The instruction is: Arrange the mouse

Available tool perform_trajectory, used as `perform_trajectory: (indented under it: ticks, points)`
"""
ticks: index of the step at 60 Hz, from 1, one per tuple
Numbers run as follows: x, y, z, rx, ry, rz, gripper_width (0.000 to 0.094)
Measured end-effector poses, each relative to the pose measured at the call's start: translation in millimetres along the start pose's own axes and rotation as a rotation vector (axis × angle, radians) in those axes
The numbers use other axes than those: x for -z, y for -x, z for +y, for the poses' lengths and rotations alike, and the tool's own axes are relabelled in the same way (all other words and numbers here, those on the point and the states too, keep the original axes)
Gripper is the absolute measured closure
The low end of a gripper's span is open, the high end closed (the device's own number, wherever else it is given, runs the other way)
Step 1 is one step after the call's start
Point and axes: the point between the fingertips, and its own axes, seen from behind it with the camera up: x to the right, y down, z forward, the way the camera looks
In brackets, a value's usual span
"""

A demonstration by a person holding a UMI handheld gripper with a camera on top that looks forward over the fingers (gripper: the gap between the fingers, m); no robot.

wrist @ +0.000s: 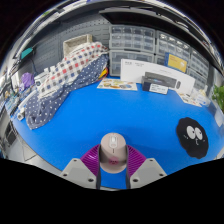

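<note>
A beige computer mouse (pixel 113 150) with a scroll wheel sits between my two fingers, over the blue tabletop (pixel 120 110). My gripper (pixel 113 162) is shut on the mouse: both purple pads (pixel 92 158) press on its sides. A round black mouse mat (pixel 193 136) with a printed pattern lies on the table ahead and to the right of the fingers.
A checked cloth (pixel 66 75) covers a bulky object at the far left of the table. A white box-shaped device (pixel 148 76) and papers (pixel 117 85) stand at the table's far edge. Shelves with drawers (pixel 135 42) line the back wall.
</note>
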Motion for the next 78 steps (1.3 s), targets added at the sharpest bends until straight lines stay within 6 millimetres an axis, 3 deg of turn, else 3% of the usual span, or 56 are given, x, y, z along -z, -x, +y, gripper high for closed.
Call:
perform_trajectory:
  ticks: [5,11,20,24,28,35,41,45,53,66,78]
  points:
    - [9,-4,-19,0.010,-0.011,-0.046,0.0600]
    - [32,-29,-74,0.019,-0.093,-0.053,0.0599]
    - [73,-106,-161,0.011,-0.234,0.004,0.0600]
    - [88,-144,-183,0.012,-0.271,0.027,0.0600]
    - [98,-186,-191,0.028,-0.282,0.067,0.0598]
    - [94,-254,-176,0.004,-0.246,0.118,0.0600]
    - [72,-300,-136,-0.032,-0.165,0.148,0.0601]
    - [54,-315,-105,-0.058,-0.113,0.146,0.0601]
    - [25,-325,-51,-0.075,-0.007,0.135,0.0604]
    - [1,-319,0,-0.091,0.077,0.115,0.0589]
    - [0,-320,-3,-0.097,0.023,0.144,0.0538]
